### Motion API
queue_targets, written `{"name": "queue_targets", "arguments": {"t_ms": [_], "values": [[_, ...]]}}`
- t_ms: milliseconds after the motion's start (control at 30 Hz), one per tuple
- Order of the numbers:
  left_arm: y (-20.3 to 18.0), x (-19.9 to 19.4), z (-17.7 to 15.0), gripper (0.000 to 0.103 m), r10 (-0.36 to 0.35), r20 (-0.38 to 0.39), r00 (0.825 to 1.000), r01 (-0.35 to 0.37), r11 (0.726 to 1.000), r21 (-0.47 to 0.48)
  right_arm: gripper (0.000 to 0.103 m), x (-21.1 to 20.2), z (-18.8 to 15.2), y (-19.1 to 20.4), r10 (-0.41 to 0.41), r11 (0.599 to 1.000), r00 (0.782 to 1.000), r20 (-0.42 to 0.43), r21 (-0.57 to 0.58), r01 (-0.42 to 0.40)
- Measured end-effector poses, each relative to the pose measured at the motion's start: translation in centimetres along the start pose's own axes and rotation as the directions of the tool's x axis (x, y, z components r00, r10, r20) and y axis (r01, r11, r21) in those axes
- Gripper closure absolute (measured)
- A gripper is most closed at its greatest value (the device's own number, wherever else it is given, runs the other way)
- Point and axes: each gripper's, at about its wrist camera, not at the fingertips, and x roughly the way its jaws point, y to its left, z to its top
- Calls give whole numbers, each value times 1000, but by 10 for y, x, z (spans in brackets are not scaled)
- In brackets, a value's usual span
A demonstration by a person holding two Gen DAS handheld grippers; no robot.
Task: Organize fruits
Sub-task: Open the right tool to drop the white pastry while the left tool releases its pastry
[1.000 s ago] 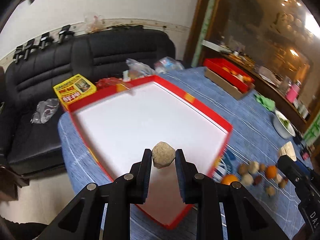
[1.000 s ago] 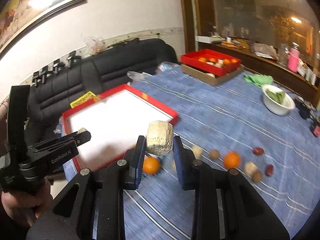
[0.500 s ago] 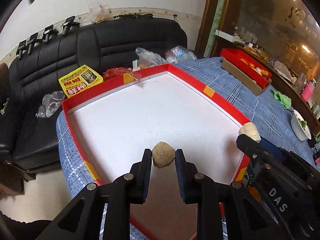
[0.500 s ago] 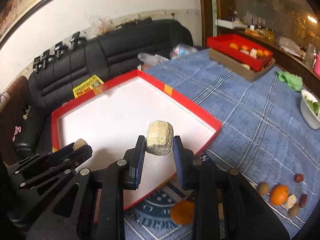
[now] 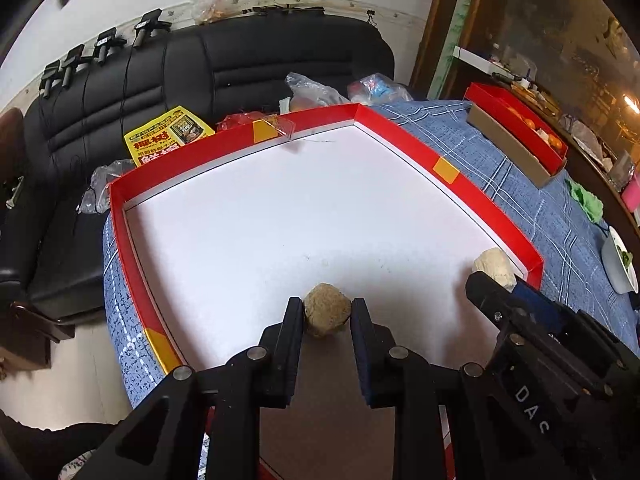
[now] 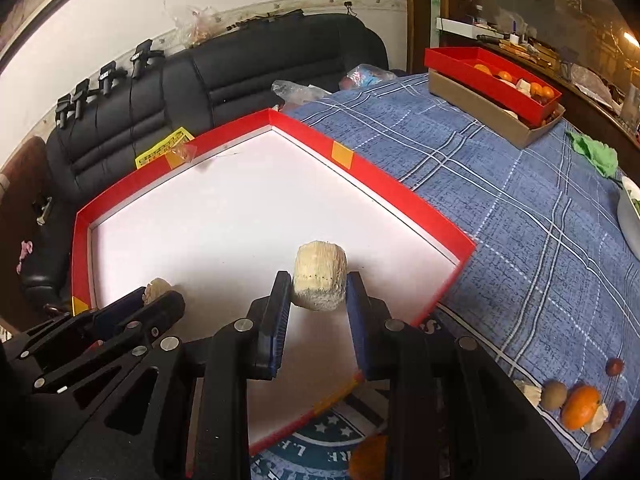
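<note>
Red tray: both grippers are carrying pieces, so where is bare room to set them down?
The red tray has a bare white floor between all its walls. The blue cloth is free between the tray and the far box. It is crowded at the loose fruit cluster.

Two grippers were counted: left gripper (image 5: 326,306) and right gripper (image 6: 319,278). One tan lump (image 5: 326,320) and one pale chunk (image 6: 320,264) were recorded, each gripped. Two red trays were listed: large tray (image 6: 384,178) and small tray (image 6: 472,74). On the cloth were tallied two oranges (image 6: 581,407), one partly hidden, two brown fruits (image 6: 554,395) and two dates (image 6: 614,367). One bowl (image 6: 628,216) was noted.
</note>
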Motion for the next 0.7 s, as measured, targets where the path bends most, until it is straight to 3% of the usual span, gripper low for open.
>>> {"name": "queue_targets", "arguments": {"t_ms": [133, 267, 300, 333, 400, 500, 700], "values": [[1, 0, 1, 80, 5, 7, 1000, -5, 1000, -16, 76, 6, 0, -1, -1, 1000, 1000, -16, 0, 1], [4, -1, 0, 61, 31, 20, 999, -31, 999, -17, 75, 12, 0, -1, 40, 999, 998, -40, -5, -40], [6, -2, 0, 60, 42, 17, 999, -41, 999, -28, 73, 12, 0, -1, 43, 999, 998, -40, -7, -43], [9, -3, 0, 59, 49, 12, 999, -49, 998, -38, 70, 11, -1, -2, 39, 999, 999, -37, -8, -39], [13, -5, 0, 54, 54, -3, 999, -54, 997, -58, 51, 7, -2, -4, 27, 1000, 999, -31, -5, -27], [16, -15, -3, 47, 49, 13, 999, -48, 995, -85, 37, -6, -5, -9, 24, 1000, 1000, -10, 9, -24], [4, -51, -15, 37, 10, 102, 995, -3, 998, -70, 20, -55, -22, -22, 7, 1000, 997, 71, 29, -9]]}}
